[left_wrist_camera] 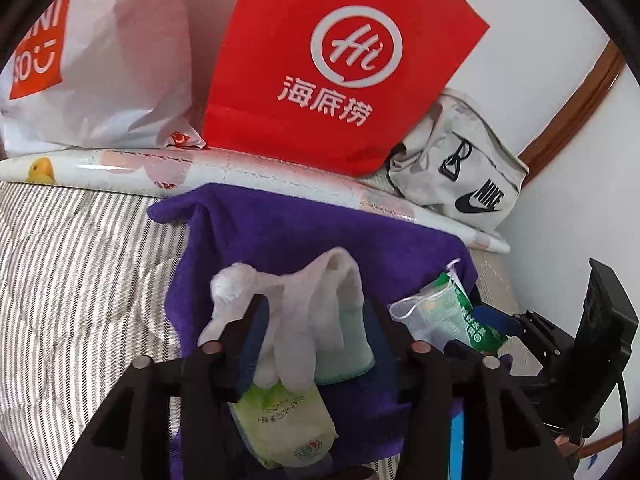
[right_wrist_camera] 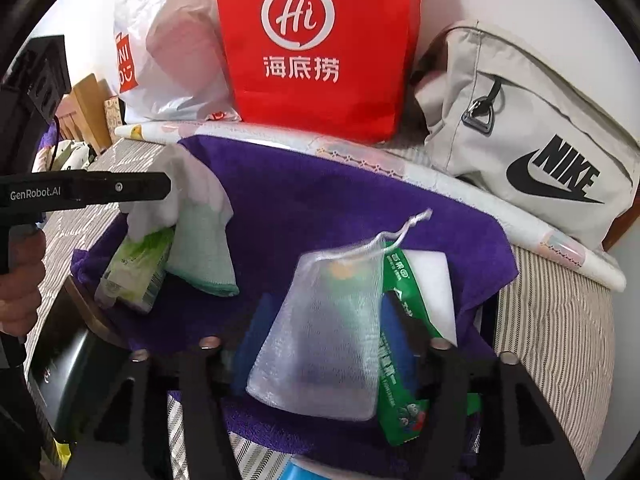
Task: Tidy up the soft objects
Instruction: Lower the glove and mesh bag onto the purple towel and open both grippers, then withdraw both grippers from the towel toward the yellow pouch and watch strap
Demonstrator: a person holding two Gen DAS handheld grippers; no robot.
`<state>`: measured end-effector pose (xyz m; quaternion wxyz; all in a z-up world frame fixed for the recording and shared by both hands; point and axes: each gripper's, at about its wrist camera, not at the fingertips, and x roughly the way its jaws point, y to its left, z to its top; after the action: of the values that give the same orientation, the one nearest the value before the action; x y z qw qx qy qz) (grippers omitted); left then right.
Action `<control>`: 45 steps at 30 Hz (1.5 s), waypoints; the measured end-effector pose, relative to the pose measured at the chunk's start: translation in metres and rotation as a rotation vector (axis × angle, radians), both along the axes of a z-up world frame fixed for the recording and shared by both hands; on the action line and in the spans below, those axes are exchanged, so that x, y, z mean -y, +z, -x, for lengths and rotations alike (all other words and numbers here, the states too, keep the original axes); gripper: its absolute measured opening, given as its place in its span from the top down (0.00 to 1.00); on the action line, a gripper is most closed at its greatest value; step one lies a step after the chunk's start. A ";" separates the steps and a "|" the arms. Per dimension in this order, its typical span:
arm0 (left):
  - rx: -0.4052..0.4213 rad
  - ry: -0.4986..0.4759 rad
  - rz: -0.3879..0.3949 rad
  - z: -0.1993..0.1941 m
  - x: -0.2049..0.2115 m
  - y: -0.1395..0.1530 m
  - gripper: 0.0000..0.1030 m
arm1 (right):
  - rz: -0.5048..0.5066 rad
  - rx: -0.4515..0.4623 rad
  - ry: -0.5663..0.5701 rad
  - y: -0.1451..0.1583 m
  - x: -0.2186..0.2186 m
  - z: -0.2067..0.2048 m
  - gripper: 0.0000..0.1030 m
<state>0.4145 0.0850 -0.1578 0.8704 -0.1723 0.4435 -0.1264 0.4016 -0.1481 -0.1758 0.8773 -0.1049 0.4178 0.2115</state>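
Soft items piled on the purple towel (right_wrist_camera: 304, 184) on the bed, sorting looks unfinished. Left tool (left_wrist_camera: 316, 320) jaws apart around the white cloth (left_wrist_camera: 304, 300), not pinching. Right tool (right_wrist_camera: 320, 344) wide around the mesh pouch (right_wrist_camera: 320, 332), no grip. Both tools pitched steeply down; hand (right_wrist_camera: 20, 280) on the left tool's handle.

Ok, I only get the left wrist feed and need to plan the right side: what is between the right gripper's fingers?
Observer: A see-through mesh drawstring pouch lies between the right gripper's open fingers.
Operator: Anything behind the green pack?
Observer: A white foam block, on the purple towel.
Operator: And around the left gripper?
Observer: A hand grips its handle, at the right wrist view's left edge.
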 end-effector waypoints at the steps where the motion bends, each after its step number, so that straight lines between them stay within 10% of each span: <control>1: 0.003 -0.001 0.000 0.001 -0.001 0.002 0.50 | -0.002 0.007 -0.002 0.002 0.001 0.001 0.34; 25: 0.043 0.018 -0.159 0.130 0.008 0.051 0.41 | -0.124 0.081 -0.020 0.057 0.030 0.124 0.33; 45: 0.030 0.111 -0.134 0.244 -0.010 0.020 0.41 | -0.088 -0.088 0.253 -0.029 -0.014 0.269 0.43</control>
<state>0.1706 0.0946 -0.1383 0.8924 -0.1359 0.4274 -0.0505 0.1326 -0.1338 -0.2050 0.8283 -0.1088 0.4297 0.3428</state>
